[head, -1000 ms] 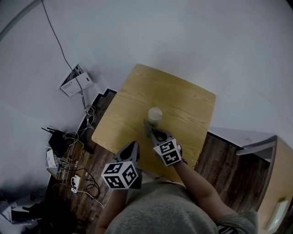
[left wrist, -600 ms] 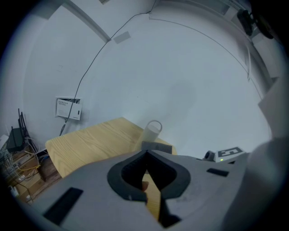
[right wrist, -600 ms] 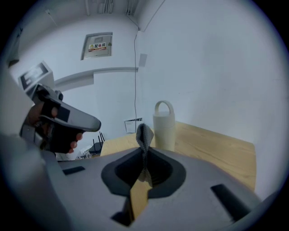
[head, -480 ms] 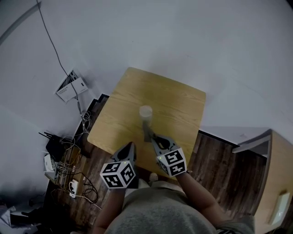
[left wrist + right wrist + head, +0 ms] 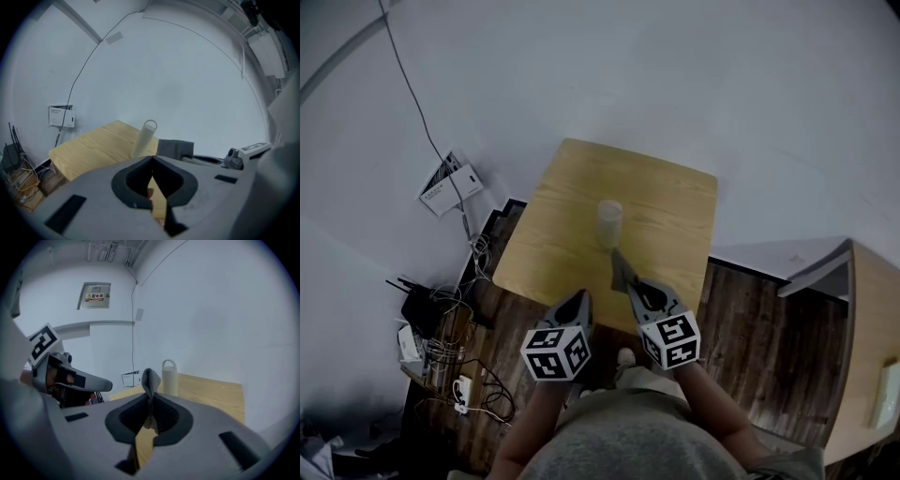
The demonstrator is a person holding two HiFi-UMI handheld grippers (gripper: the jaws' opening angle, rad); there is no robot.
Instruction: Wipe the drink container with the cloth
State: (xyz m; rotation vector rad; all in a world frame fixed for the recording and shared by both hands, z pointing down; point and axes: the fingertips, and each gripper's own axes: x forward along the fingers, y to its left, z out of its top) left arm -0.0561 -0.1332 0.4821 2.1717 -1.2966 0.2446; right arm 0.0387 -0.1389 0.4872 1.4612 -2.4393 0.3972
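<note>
Left gripper (image 5: 152, 158): held low at the near edge of the table (image 5: 667, 202), pointing forward at the bottle (image 5: 609, 223). Its jaws are pressed together with nothing between them.
Bottle: white and upright, with a loop handle on top. It stands near the middle of the table, ahead of both grippers.
Cloth (image 5: 149, 377): grey and folded. It sticks out past the right gripper's jaw tips, just beside the bottle's near side.
Right gripper (image 5: 149, 400): reaches further over the table than the left, jaws pinching the cloth.
Hard to tell: whether the cloth touches the bottle.
Hidden: the bottle's base, behind the gripper bodies in both gripper views.
Cut off: the person's forearms, at the head view's lower edge.
Count: two grippers, one bottle, one cloth, one table.
</note>
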